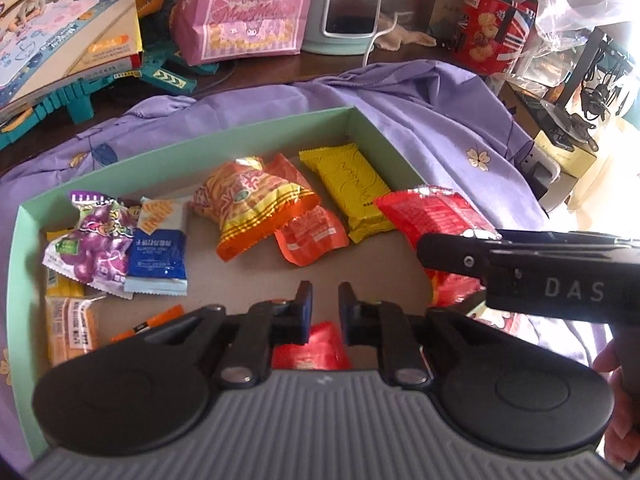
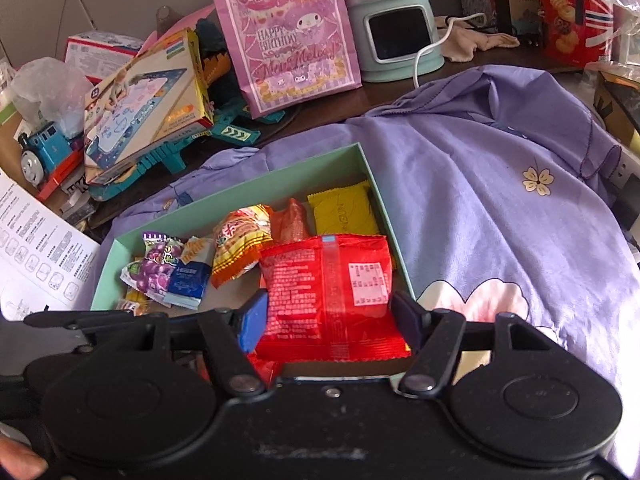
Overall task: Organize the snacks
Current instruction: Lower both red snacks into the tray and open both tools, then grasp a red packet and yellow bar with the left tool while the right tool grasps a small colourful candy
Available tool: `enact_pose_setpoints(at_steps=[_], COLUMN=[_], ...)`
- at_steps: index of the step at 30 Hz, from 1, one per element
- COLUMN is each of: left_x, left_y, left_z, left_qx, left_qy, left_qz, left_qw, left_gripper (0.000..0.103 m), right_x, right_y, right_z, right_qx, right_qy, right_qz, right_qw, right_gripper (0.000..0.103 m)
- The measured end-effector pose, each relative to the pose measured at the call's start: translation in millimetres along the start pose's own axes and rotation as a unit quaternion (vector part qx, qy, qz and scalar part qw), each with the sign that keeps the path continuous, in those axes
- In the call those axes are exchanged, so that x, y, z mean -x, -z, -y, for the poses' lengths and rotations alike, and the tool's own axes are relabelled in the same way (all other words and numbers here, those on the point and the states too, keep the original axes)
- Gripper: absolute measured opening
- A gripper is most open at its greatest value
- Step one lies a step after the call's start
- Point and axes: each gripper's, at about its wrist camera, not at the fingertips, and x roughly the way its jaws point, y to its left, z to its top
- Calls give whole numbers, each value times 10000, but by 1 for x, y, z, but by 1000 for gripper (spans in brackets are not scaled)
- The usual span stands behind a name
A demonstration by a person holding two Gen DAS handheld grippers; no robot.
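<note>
Snacks lie loose inside a shallow green box sitting on a purple flowered cloth spread over the desk. Left end of box: purple grape packet overlapping a blue-and-white packet. Middle: orange-and-yellow bag, a smaller orange pouch partly under it. Far right corner: yellow wrapped bar.

Right gripper: jaws wide apart, a large red packet between them, printed back facing the camera, over the box's near right end. Both pads sit at the packet's edges; whether they press it I cannot tell.

Left gripper: jaws nearly together, only a narrow gap, holding nothing, over the bare cardboard floor of the box. A small red packet lies below, behind the fingers.

Behind the box: pink birthday gift bag, pale green appliance, red biscuit tin.
</note>
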Motion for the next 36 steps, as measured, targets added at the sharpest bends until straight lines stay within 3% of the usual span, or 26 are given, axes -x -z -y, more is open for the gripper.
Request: enact_pose_setpoints(at_steps=[1, 2, 3, 5, 8, 19, 36], left_x=[-2, -2, -1, 4, 14, 61, 115], left_y=[1, 2, 2, 4, 4, 23, 104], left_z=[0, 0, -1, -1, -2, -8, -53], left_qx=[14, 17, 16, 1, 43, 6, 555], left_qy=[-46, -109, -183, -343, -369, -432, -586], left_qz=[3, -2, 37, 198, 215, 428, 404], left_qw=[10000, 9999, 9998, 9992, 9991, 9981, 9959], left_gripper=[23, 47, 70, 87, 99, 103, 103], right_x=[3, 4, 7, 14, 19, 48, 71], right_y=[1, 0, 1, 2, 4, 15, 61], right_z=[1, 1, 2, 2, 0, -21, -59], right_qx=[-11, -34, -60, -93, -137, 31, 228], right_qy=[30, 36, 24, 59, 88, 4, -192], right_qz=[12, 46, 136, 275, 323, 448, 240], right_qw=[10000, 10000, 9999, 9996, 9993, 9990, 9993], right_gripper=[81, 97, 103, 103, 103, 103, 103])
